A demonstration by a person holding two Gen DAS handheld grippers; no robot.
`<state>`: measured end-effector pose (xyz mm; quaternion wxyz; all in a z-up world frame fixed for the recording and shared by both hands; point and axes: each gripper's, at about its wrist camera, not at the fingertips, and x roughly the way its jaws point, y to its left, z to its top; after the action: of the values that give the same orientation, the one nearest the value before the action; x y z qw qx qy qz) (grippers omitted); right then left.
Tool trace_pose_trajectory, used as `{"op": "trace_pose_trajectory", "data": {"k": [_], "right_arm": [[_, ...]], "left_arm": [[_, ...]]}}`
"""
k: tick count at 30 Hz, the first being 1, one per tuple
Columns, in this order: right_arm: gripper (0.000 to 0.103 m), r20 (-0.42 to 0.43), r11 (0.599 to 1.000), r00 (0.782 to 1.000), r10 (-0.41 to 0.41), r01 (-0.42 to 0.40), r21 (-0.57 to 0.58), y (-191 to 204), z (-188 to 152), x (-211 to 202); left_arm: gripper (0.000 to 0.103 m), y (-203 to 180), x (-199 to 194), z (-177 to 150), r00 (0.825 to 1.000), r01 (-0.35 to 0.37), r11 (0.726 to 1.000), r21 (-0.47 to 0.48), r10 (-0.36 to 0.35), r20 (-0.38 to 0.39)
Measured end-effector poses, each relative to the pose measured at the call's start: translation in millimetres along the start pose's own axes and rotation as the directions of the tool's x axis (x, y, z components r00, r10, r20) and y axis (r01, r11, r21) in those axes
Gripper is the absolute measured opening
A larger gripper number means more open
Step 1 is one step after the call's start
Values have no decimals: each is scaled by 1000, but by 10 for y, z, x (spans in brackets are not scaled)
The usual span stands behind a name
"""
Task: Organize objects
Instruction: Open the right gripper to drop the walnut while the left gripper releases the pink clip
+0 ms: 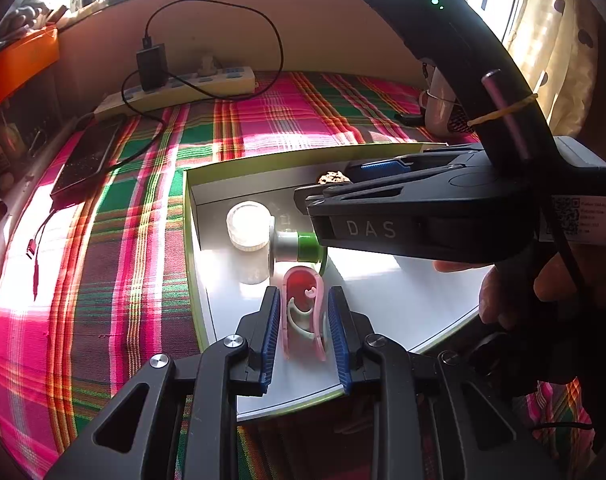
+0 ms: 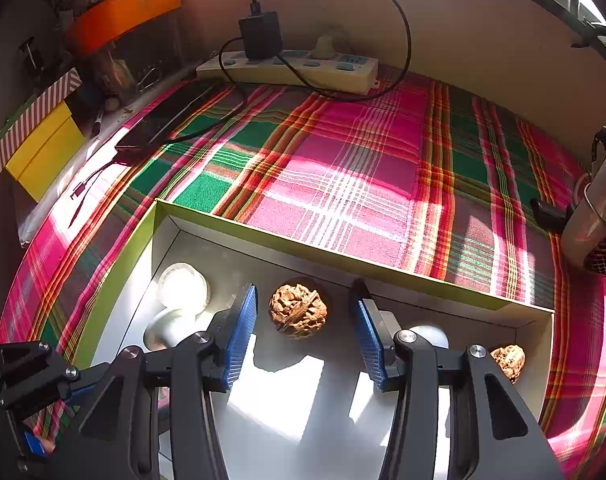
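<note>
Pink plastic clip (image 1: 303, 312) stands on the white floor of the box (image 1: 383, 292) between the blue pads of the left tool (image 1: 304, 334), which flank it without clearly pressing, so I cannot tell whether it is gripped. Just beyond lie one green-and-white spool (image 1: 293, 245) and one white-capped jar (image 1: 249, 226). The right tool (image 2: 305, 334) gapes empty before one walnut (image 2: 298, 311), a second walnut (image 2: 509, 361) at its right; plaid cloth (image 2: 343, 168) and one power strip (image 2: 291, 66) lie beyond.
</note>
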<state>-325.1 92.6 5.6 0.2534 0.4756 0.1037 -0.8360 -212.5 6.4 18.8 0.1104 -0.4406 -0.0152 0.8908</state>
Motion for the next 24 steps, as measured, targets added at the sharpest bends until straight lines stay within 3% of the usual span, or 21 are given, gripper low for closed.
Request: {"op": "trace_pose_trajectory", "data": {"k": [7, 9, 24], "right_arm": [[50, 3, 1000, 1000, -4, 4, 5, -8, 1, -9], [56, 12, 1000, 1000, -2, 2, 8, -9, 0, -30], [56, 89, 999, 996, -16, 12, 42, -21, -78, -367]], "left_arm": [[25, -3, -6, -7, 1000, 9, 1000, -1, -9, 7], [28, -1, -15, -3, 1000, 19, 1000, -1, -19, 9], [33, 100, -182, -58, 999, 25, 999, -23, -24, 43]]}}
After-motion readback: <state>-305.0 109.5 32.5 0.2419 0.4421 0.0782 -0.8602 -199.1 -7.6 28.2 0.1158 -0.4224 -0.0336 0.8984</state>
